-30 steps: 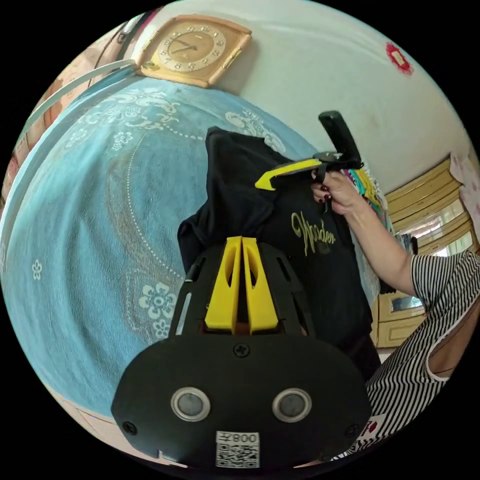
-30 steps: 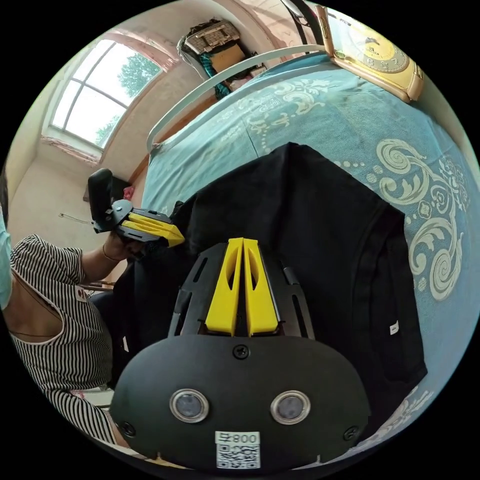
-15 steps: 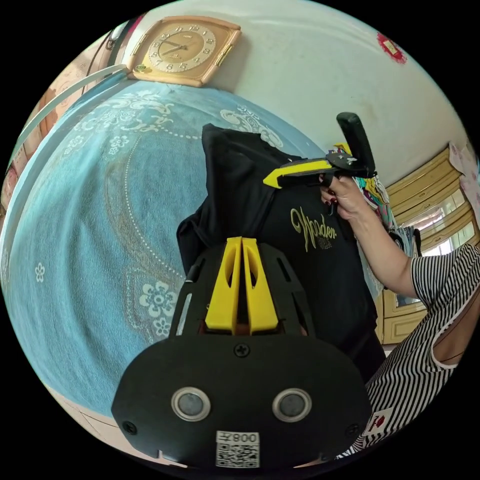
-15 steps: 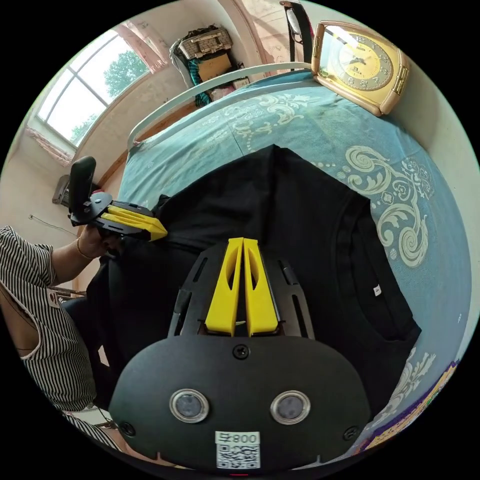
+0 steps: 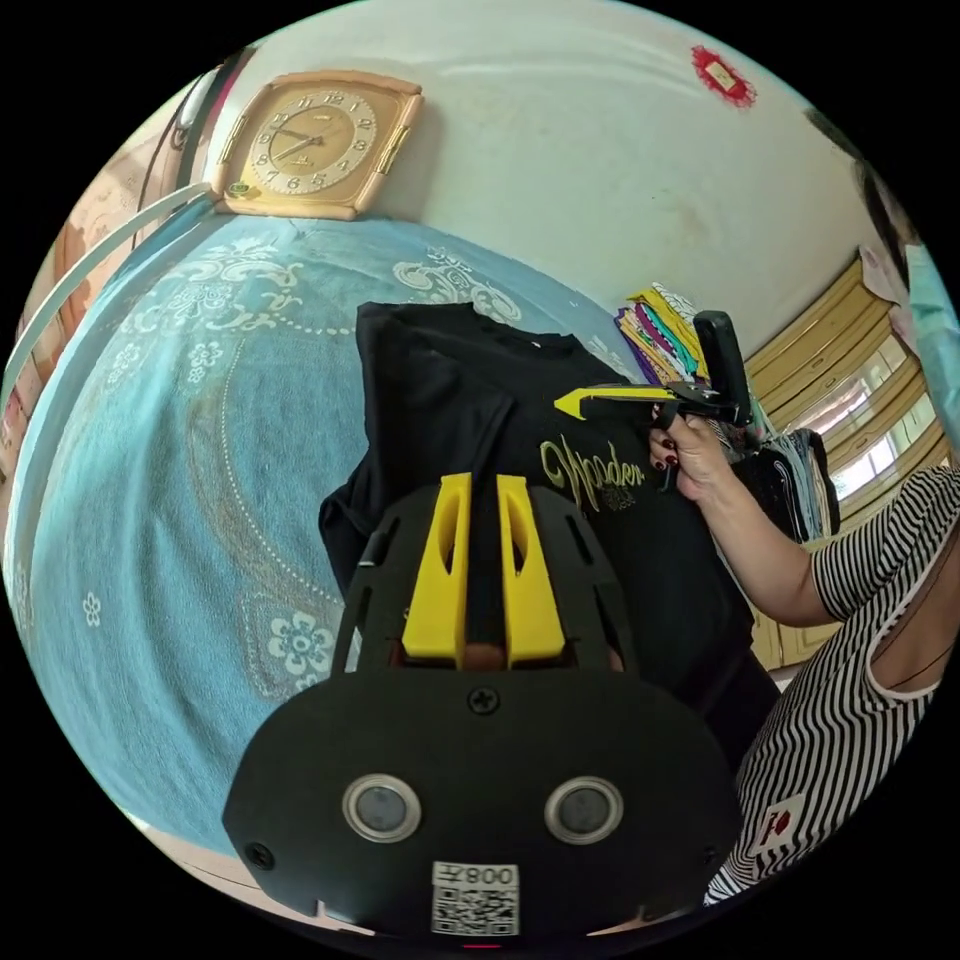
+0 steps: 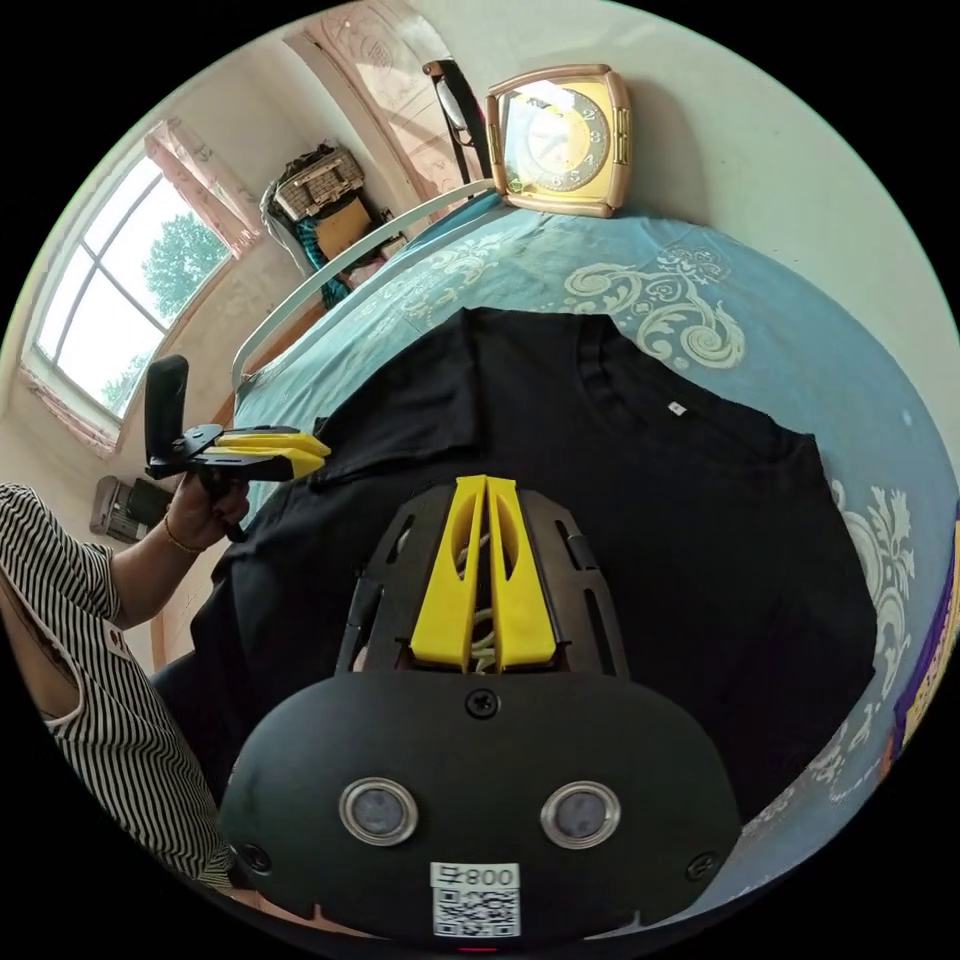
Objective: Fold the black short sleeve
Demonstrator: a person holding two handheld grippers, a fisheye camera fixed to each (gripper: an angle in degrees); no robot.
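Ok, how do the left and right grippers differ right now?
The left gripper has its jaws parted, with black cloth showing in the gap; the right gripper has its jaws closed together. The left is at the sleeve side of the shirt; the right is over the printed chest, with lettering showing through its jaw slots. Both are over the shirt, which lies spread on the bed.
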